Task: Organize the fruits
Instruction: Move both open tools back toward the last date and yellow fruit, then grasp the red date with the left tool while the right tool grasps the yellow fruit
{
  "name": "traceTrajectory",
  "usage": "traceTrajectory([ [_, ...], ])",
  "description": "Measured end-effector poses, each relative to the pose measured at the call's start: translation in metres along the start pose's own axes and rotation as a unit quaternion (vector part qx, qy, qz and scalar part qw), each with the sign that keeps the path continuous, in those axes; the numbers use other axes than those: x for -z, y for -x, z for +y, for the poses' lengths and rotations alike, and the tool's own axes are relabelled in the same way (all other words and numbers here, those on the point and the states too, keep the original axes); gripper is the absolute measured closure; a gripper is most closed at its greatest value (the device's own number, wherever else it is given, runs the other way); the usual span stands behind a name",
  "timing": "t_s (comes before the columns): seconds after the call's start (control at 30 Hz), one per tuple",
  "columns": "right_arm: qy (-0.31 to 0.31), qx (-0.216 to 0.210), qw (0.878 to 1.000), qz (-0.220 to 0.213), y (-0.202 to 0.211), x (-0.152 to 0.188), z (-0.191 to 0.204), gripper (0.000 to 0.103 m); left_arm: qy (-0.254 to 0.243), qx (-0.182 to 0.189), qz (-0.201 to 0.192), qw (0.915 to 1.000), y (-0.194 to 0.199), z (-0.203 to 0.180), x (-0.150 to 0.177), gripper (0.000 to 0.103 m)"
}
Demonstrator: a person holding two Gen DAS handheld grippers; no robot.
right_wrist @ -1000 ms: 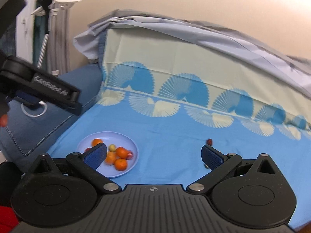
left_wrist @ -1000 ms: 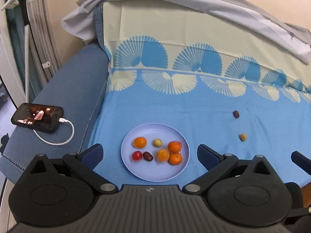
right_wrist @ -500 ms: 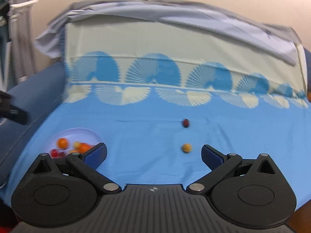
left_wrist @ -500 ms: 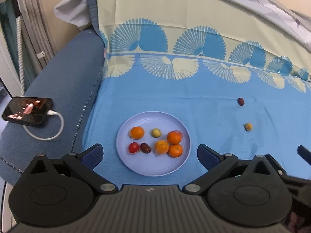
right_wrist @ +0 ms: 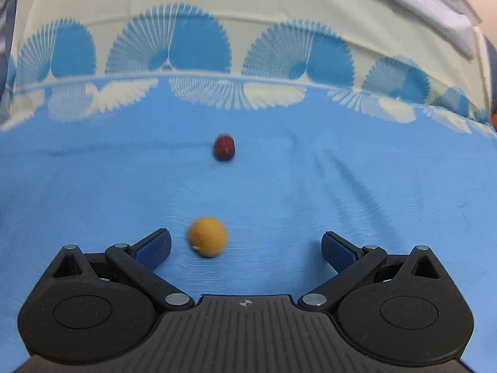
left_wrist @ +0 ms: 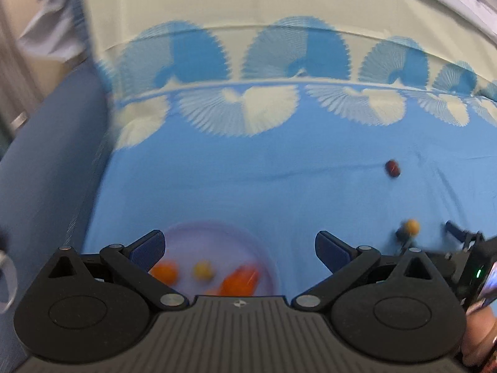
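Broadly, a blue sheet [right_wrist: 93,186] with a fan pattern fills both views. Next in size, the left gripper [left_wrist: 239,245] hangs with jaws wide over a blurred plate [left_wrist: 217,236] of fruit. Likewise spread, the right gripper [right_wrist: 247,245] has a yellow fruit [right_wrist: 207,236] lying on the sheet between its fingers, nearer the left pad. Beyond that sits a small red fruit [right_wrist: 224,147].

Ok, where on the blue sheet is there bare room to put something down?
Free: the wide blue stretch between the plate and the dark red fruit, up to the fan-pattern border. Also right of both loose fruits in the right wrist view. Crowded: the plate itself, and around the yellow fruit, where the open right gripper sits.
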State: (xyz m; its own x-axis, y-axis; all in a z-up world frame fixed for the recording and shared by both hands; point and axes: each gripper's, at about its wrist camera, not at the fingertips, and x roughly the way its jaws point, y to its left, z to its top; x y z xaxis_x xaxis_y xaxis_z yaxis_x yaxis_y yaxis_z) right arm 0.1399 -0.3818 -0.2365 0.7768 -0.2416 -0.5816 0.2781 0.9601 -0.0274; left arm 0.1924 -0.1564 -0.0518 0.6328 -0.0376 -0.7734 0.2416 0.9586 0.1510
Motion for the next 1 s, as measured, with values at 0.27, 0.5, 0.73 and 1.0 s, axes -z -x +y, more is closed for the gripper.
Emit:
traceTrajectory([
  [0.27, -0.025, 0.051, 0.998, 0.004, -0.013, -0.009, -0.033, 0.003, -0.07, 0.089, -0.022, 0.9934, -0.113, -0.118, -0.068, 0.0],
  [0.5, -0.056, 0.042, 0.997, 0.017, -0.012, -0.01, -0.046, 0.01, -0.158, 0.134, 0.011, 0.9781, -0.188, -0.197, -0.077, 0.0],
  [0.73, -0.086, 0.059, 0.995, -0.001, -0.003, -0.013, -0.053, 0.076, -0.191, 0.157, 0.008, 0.9689, -0.211, -0.223, -0.064, 0.014],
  [1.0, -0.099, 0.075, 0.991, -0.046, 0.004, -0.016, -0.057, 0.076, -0.209, 0.173, -0.004, 0.9625, -0.176, -0.216, -0.066, 0.076],
])
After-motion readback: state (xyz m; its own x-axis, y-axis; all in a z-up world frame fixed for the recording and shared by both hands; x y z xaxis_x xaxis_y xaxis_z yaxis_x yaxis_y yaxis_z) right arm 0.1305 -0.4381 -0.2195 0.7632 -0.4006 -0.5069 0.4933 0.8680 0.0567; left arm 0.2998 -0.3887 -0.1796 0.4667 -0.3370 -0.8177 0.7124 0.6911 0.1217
